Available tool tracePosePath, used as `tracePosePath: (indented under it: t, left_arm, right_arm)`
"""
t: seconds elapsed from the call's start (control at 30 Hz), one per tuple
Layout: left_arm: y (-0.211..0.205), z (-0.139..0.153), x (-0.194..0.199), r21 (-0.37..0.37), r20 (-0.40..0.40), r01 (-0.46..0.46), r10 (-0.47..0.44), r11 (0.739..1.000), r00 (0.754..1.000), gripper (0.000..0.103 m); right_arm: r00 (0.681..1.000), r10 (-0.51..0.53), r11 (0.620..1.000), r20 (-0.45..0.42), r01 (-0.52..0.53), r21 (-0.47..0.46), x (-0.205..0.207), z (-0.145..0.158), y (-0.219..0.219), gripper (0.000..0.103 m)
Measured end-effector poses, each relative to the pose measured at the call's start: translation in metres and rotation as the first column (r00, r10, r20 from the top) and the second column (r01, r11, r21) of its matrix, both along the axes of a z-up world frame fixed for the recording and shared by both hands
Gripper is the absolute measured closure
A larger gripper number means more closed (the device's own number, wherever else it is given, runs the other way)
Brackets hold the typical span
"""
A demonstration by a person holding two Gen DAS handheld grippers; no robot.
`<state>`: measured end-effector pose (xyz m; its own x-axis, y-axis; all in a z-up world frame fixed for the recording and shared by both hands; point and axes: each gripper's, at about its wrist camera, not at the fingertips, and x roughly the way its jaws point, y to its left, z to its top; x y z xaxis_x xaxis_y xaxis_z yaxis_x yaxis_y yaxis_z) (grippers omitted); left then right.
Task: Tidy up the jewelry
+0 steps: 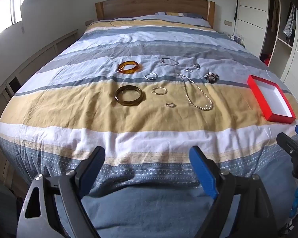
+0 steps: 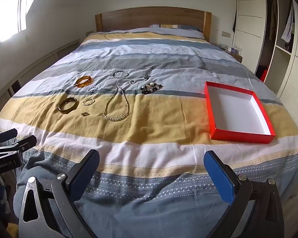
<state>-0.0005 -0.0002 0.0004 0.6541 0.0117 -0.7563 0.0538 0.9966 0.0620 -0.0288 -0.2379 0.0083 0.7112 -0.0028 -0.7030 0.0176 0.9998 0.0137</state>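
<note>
A big bed (image 2: 149,63) fills the room, with a striped cover (image 1: 89,107) in blue, white and yellow. A wooden headboard (image 1: 155,6) stands at 12 o'clock. A bright window (image 2: 8,21) is at 10 o'clock. White closet doors (image 2: 250,19) and hanging clothes (image 2: 288,27) are at 2 o'clock.

Far ahead of the left gripper (image 1: 147,160), the small ring (image 1: 170,105) and two tiny pieces (image 1: 193,68) (rings or earrings) are too small to identify. The right gripper (image 1: 296,138) shows only partly at the frame's right edge, its finger spread unreadable there.
</note>
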Motion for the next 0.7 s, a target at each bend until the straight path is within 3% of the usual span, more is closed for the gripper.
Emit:
tracePosePath:
  t: [0.13, 0.27, 0.5, 0.7]
  left_arm:
    - [0.005, -0.001, -0.004, -0.059, 0.016, -0.007, 0.008, 0.998, 1.000, 0.017]
    - [-0.003, -0.003, -0.005, -0.033, 0.011, 0.007, -0.007, 0.999, 1.000, 0.017]
    - [-0.006, -0.010, -0.002, -0.050, -0.044, 0.064, -0.066, 0.997, 0.997, 0.017]
    - [-0.003, -0.011, -0.002, -0.070, -0.044, 0.074, -0.077, 0.995, 0.996, 0.017]
  right_arm:
    - [1.000, -0.007, 1.000, -0.001, 0.007, -0.007, 0.000, 0.001, 0.001, 0.001]
    - [1.000, -0.009, 1.000, -0.001, 0.009, -0.005, -0.002, -0.001, -0.001, 0.001]
    - [1.000, -0.015, 1.000, 0.003, 0.015, -0.004, -0.004, -0.003, -0.001, 0.001]
    - [1.000, -0.024, 1.000, -0.004, 0.024, 0.009, -0.002, -0.003, -0.002, 0.001]
